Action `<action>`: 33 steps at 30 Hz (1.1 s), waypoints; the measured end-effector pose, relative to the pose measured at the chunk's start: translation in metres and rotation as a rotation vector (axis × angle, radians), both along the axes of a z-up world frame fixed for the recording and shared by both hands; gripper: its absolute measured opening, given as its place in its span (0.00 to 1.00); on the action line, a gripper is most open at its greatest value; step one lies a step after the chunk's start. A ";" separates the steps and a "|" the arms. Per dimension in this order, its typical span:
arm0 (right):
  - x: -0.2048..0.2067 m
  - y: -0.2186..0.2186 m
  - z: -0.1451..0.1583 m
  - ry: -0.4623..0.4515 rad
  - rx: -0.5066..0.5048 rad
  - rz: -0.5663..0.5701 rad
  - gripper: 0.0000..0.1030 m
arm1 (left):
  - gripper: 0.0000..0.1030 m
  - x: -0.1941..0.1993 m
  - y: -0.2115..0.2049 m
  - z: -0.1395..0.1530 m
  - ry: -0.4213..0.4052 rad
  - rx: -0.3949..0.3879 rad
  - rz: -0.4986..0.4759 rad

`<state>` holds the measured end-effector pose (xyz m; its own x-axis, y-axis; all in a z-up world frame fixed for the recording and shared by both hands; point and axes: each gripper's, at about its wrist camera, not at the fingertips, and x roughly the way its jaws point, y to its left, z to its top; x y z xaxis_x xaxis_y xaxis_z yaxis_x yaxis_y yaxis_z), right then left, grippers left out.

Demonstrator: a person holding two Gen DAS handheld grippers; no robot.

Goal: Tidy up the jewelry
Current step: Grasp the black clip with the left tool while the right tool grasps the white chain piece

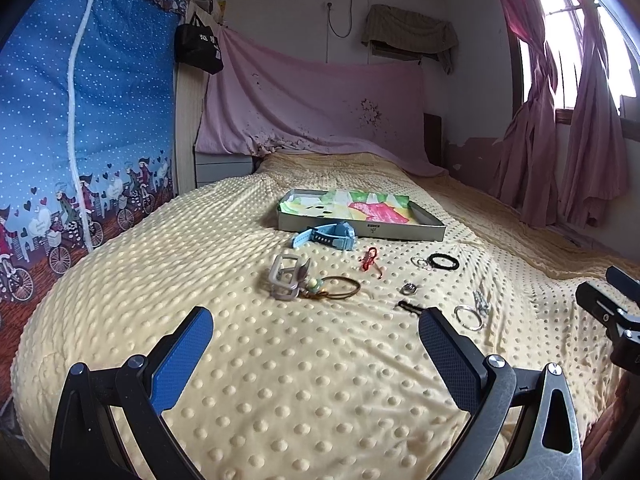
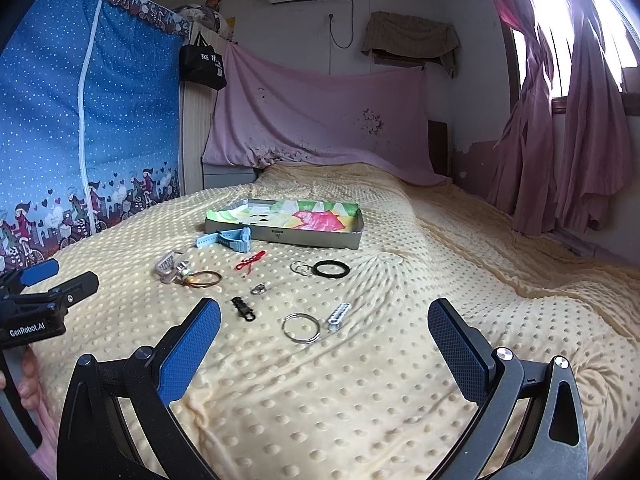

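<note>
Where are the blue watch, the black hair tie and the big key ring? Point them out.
Blue watch (image 1: 334,233), left wrist view, on its case.
Black hair tie (image 2: 331,269), right wrist view, on its band.
Big key ring (image 2: 301,339), right wrist view, on its near rim.

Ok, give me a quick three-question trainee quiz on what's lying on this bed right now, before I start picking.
1. True or false: the blue watch already lies inside the shallow box.
2. Multiple choice: which item lies nearest the right gripper? A) the black hair tie B) the large key ring C) the red cord
3. Fill in: both the right gripper and the left gripper stand ____ and hold nothing.

Key: 1 false, it lies on the blanket beside the box's front wall. 2 B. 3 open.
</note>
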<state>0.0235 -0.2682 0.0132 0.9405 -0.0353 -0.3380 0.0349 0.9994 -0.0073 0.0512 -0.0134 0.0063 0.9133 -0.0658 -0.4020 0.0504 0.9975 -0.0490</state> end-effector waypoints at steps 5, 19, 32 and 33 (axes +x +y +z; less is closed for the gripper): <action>0.025 -0.015 0.001 0.004 -0.019 0.000 0.99 | 1.00 0.025 -0.014 0.005 0.005 -0.014 -0.009; 0.090 -0.048 -0.021 0.067 0.132 0.007 0.87 | 0.99 0.077 -0.055 -0.018 0.075 -0.079 -0.066; 0.132 -0.049 -0.045 0.149 0.139 0.051 0.41 | 0.74 0.107 -0.079 -0.035 0.175 -0.129 -0.152; 0.135 -0.049 -0.046 0.162 0.145 0.058 0.38 | 0.73 0.111 -0.079 -0.037 0.189 -0.134 -0.159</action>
